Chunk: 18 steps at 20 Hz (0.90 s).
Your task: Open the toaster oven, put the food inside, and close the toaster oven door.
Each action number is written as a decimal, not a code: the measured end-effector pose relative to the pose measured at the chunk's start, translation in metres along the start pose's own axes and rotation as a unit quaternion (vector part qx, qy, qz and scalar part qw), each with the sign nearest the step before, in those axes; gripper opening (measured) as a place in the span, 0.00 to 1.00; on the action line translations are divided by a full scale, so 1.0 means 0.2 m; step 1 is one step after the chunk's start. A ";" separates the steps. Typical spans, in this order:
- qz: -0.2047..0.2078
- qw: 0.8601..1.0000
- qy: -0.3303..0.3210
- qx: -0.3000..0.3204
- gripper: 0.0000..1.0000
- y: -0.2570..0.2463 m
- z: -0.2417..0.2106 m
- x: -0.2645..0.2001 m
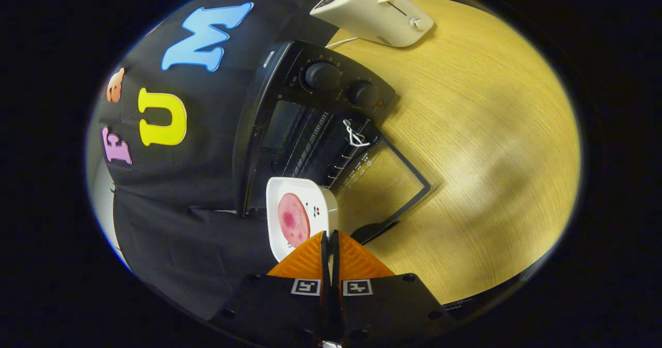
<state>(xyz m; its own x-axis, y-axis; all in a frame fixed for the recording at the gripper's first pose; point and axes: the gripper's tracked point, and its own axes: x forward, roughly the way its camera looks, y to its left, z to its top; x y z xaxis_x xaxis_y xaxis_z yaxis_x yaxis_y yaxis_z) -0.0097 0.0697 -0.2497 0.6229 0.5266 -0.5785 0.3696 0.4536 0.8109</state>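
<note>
My gripper [329, 237] is shut on the near rim of a white square plate [320, 203], its orange fingers [310, 260] pressed together on the edge. A round pink slice of food [293, 220] lies on the plate. Just beyond the plate stands the black toaster oven [310, 115] with two knobs. Its glass door [385, 185] is folded down flat on the table, and the dark cavity with a wire rack [315, 141] is exposed. The plate hangs in front of the opening, partly over the door's hinge side. The whole view is rolled sideways.
A white pop-up toaster [377, 12] with a slice of bread in it stands on the wooden table [491, 131] beyond the oven. A white cord loop [354, 135] hangs by the oven's opening. The black cloth wall runs along the oven's other side.
</note>
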 end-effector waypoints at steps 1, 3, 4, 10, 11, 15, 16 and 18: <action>-0.002 1.000 -0.004 0.007 0.02 -0.01 0.02 0.03; -0.002 1.000 -0.015 0.021 0.02 -0.01 0.08 0.09; 0.002 0.999 -0.024 0.026 0.02 -0.01 0.11 0.13; 0.032 0.994 -0.068 0.076 0.02 0.05 0.26 0.29; 0.035 0.993 -0.073 0.082 0.02 0.05 0.27 0.32; 0.037 0.989 -0.092 0.109 0.02 0.06 0.32 0.42; 0.040 0.988 -0.099 0.115 0.02 0.06 0.34 0.44; 0.051 0.984 -0.108 0.131 0.02 0.09 0.37 0.47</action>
<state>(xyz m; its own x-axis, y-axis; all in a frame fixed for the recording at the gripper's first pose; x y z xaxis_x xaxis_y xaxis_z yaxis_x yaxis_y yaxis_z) 0.1062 0.0736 -0.2827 0.7873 0.3823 -0.4837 0.4451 0.1905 0.8750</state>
